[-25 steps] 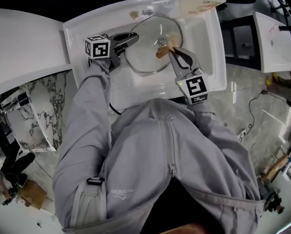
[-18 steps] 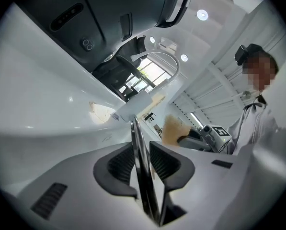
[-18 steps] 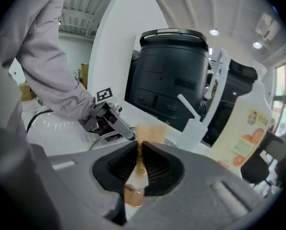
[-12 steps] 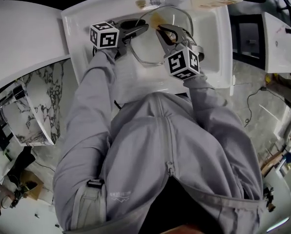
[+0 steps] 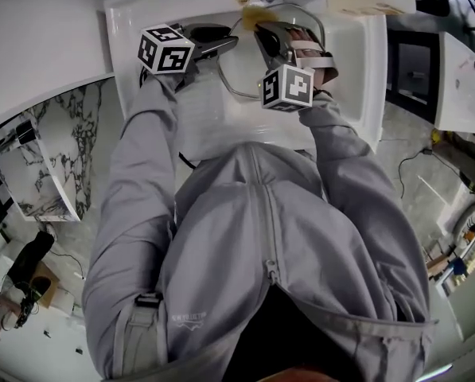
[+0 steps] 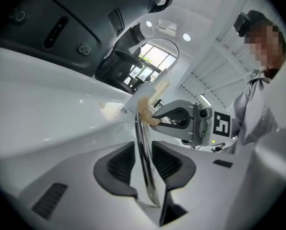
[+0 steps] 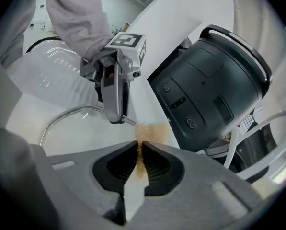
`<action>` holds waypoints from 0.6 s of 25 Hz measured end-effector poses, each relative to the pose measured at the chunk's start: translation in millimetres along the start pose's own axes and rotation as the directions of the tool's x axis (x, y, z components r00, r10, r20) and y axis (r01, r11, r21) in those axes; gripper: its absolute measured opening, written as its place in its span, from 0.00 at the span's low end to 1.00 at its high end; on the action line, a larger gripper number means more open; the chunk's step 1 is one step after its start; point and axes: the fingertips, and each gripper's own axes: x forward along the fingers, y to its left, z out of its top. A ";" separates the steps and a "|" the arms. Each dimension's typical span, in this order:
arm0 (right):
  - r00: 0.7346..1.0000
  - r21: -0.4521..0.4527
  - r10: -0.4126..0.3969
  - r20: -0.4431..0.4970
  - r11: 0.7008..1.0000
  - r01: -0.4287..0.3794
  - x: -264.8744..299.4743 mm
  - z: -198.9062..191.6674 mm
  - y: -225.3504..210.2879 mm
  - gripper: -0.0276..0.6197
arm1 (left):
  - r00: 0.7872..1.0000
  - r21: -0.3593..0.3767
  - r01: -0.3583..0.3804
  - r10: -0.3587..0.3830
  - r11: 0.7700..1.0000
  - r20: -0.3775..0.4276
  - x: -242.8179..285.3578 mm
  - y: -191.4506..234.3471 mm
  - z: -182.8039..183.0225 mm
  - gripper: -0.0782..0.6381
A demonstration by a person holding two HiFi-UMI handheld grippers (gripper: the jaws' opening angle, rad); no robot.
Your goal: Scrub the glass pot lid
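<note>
Two changes: your left gripper point(image 6: 143, 152) fingers point(image 6: 118, 166) eased apart around the round glass pot lid point(image 5: 239, 68). Your right gripper point(image 7: 139, 147), clamping the tan sponge point(image 7: 150, 131), reached its 12 o'clock rim. Re-grip before scrubbing.

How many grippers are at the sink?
2. The left gripper, whose jaws have just been opening, has the rim of the round glass pot lid between them at the white sink's left. The right gripper, shut on a tan sponge, is at the lid's far rim.

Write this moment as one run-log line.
left gripper: jaws just opening, glass lid between them | right gripper: shut on sponge, sponge at lid rim | place: sink
</note>
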 end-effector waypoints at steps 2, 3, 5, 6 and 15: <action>1.000 -0.031 -0.004 -0.009 1.000 0.003 3.1 1.5 2.8 0.09 | 0.999 -0.028 0.024 -0.024 0.999 -0.031 -3.1 -2.4 -4.6 0.21; 1.000 -0.044 -0.007 -0.013 0.999 0.007 4.0 2.2 3.7 0.09 | 0.999 -0.039 0.026 -0.028 0.999 -0.042 -3.5 -2.1 -4.9 0.20; 1.000 -0.064 -0.007 -0.018 0.998 0.006 4.2 4.0 6.1 0.09 | 0.998 -0.041 0.024 -0.026 0.999 -0.059 -3.9 -1.1 -4.1 0.20; 1.000 -0.075 0.000 -0.017 0.997 -0.002 3.4 5.1 8.9 0.09 | 0.998 -0.040 0.022 -0.025 0.999 -0.064 -4.0 -1.1 -4.0 0.20; 0.976 -0.226 0.218 0.005 0.951 -0.212 -16.9 11.8 96.7 0.09 | 0.996 -0.036 -0.007 0.004 0.999 -0.088 -4.5 -1.4 -5.9 0.20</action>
